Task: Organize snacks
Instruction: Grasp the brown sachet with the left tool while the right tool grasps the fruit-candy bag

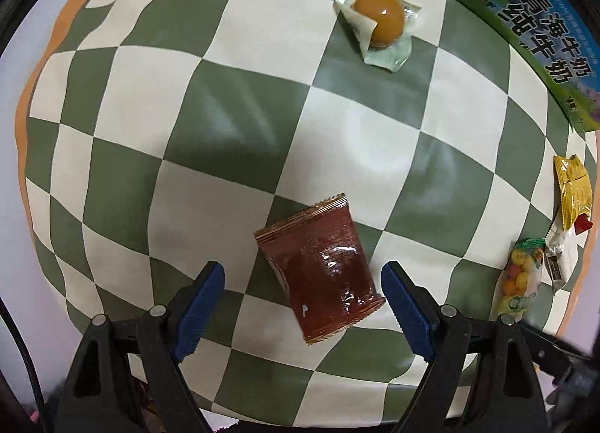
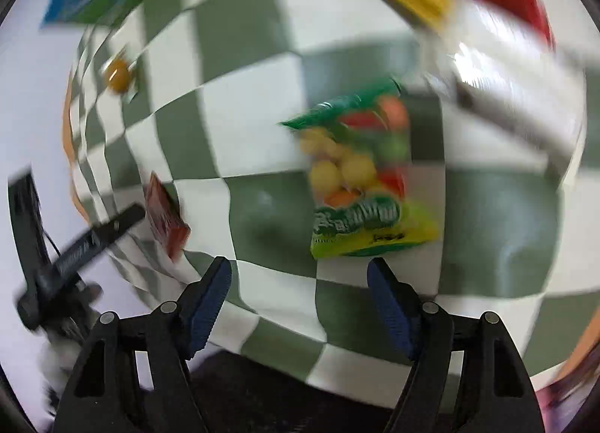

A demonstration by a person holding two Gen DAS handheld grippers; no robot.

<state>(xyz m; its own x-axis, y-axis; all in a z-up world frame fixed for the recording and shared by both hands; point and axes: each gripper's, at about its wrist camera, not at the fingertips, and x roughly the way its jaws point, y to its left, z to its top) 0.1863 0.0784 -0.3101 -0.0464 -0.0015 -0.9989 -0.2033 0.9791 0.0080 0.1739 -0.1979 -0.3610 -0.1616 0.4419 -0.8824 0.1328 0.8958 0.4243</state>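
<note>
Between the wide-spread fingers of the left gripper [image 1: 303, 284], untouched: brown snack packet [image 1: 321, 275], flat on checkered cloth [image 1: 232, 125]. Just ahead of the right gripper [image 2: 299, 281], gaping and empty: candy bag [image 2: 360, 174], blurred.

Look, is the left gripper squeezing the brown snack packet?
No, the brown snack packet lies flat on the checkered cloth between open fingers.

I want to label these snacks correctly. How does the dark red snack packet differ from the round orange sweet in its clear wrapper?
The dark red snack packet is rectangular and opaque with crimped ends; the round orange sweet in its clear wrapper shows its contents. The packet lies between the open fingers of the left hand-held gripper; the sweet lies far ahead, near the milk carton. Both rest on the checked cloth.
</note>
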